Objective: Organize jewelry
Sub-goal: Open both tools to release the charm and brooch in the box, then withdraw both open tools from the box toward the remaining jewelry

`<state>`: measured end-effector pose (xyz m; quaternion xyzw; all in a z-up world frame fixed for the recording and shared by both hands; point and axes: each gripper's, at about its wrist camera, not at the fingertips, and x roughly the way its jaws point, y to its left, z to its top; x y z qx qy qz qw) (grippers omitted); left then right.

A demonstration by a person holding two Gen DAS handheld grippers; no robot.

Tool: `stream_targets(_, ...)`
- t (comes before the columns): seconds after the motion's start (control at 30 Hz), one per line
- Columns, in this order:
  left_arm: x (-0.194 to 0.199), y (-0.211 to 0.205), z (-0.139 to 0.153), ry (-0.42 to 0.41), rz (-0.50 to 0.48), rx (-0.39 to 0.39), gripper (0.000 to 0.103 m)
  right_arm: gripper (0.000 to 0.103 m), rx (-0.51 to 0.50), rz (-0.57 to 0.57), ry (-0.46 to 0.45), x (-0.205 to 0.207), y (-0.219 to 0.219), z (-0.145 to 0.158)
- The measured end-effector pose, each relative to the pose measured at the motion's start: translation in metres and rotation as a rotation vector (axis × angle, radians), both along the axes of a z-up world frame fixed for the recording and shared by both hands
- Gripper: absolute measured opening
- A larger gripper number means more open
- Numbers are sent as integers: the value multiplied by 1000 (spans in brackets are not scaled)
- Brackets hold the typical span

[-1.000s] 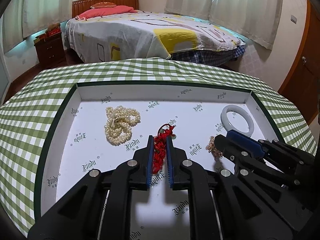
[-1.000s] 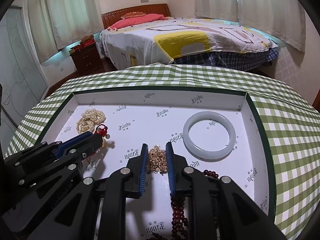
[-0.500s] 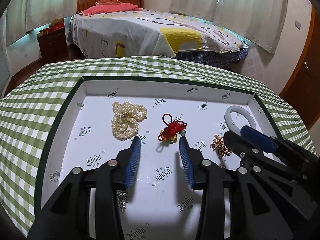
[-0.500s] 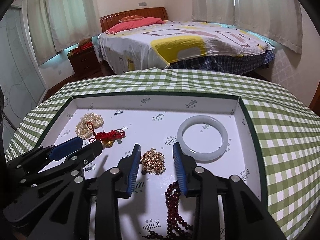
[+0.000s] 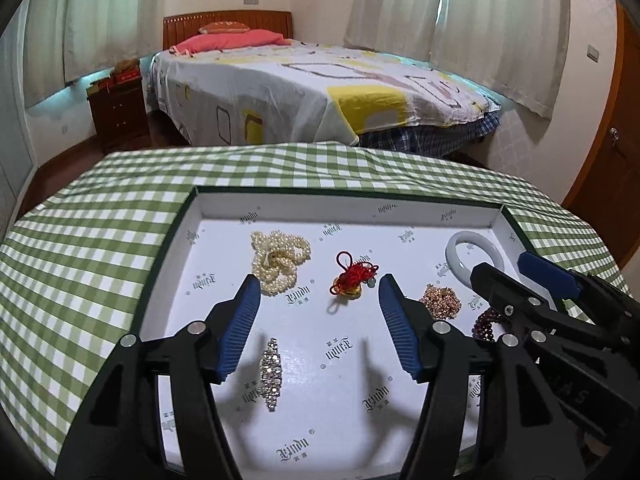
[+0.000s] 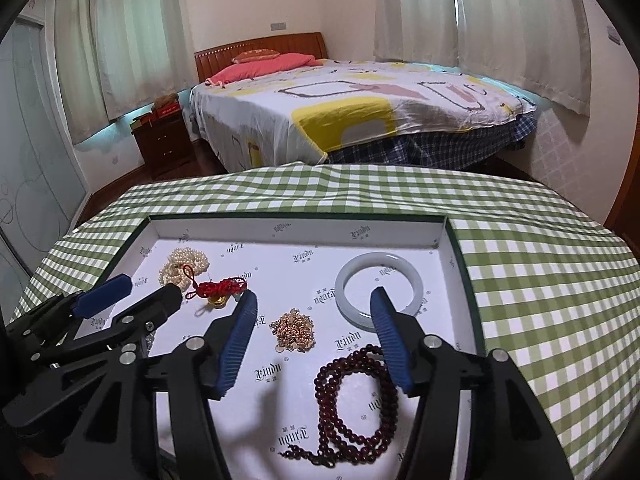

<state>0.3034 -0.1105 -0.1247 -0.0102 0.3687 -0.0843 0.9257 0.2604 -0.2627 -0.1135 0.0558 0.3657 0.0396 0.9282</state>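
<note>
Both tools are wide open and hold nothing: the left tool and the right tool. Inside the white tray on the table, nearest lie dark red beads, then the gold chain, the red cord charm, pearls and the bangle.

light: soft, even, perhaps overhead | shadows: faint under each claw | edges: fisheye-bent, black vignette | focus: sharp

green-white checked tablecloth, red cord charm, cream pearls.
</note>
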Motion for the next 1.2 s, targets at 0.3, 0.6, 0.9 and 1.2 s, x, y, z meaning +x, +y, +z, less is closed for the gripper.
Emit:
stream_targets(0.3,-21,9,24,-49,14,-16,63,65,4,-17,-45,-21,-4,21)
stream_targets(0.6,-64,24,52,-128,35,-42,63,66,2,-22,-104,-56,-7,45)
stream_targets(0.9,-111,49,60,-158,72,-49,63,68,-20,-26,-125,-97,-9,51)
stream_targets(1.2,-153,69,44,-128,105,-43,63,68,-19,-21,-90,-136,-12,33)
